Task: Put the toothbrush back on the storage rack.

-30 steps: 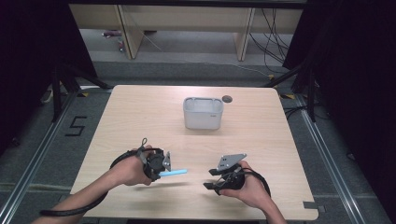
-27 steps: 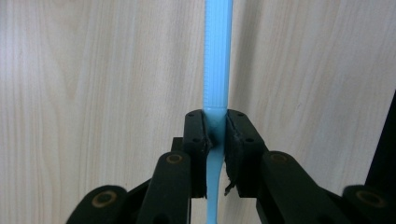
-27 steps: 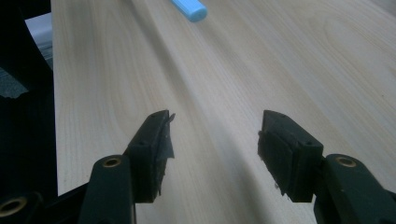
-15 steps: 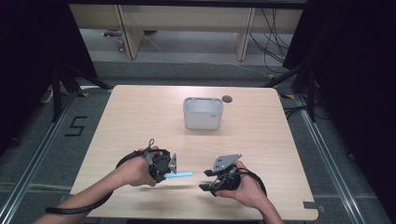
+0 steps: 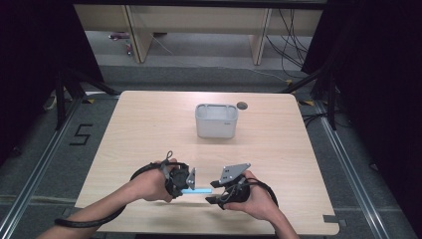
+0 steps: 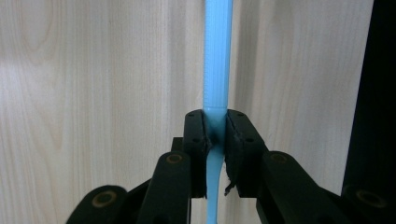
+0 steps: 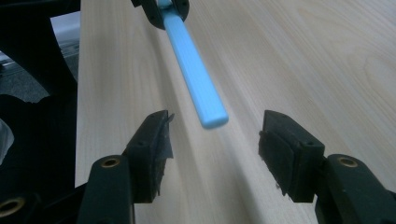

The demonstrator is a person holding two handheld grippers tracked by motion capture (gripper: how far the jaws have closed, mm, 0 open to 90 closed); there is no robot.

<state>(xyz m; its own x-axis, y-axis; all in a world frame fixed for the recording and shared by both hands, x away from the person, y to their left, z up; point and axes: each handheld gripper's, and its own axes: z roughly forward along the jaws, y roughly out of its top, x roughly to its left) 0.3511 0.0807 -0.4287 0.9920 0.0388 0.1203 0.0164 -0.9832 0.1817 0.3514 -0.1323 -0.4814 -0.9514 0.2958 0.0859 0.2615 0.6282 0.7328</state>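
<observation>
Here the desk (image 5: 149, 124) carries a grey bin (image 5: 215, 121) toward its far side, well apart from both hands. Nearer the front edge, the left claw (image 6: 215, 133) is pinched tight on the thin neck of a light blue stick (image 6: 217, 56), holding it level above the wood. The right claw (image 7: 212, 144) stands spread wide, its pads (image 7: 154, 135) either side of the stick's free end (image 7: 212, 119), not touching it.

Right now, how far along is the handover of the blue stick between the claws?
Done: the left claw is clamped on the ribbed light-blue plastic stick, holding it above the pale wooden table. In hand: its free end reaches between the open right claw pads, untouched. Left: closing the right claw, then releasing the left.
</observation>
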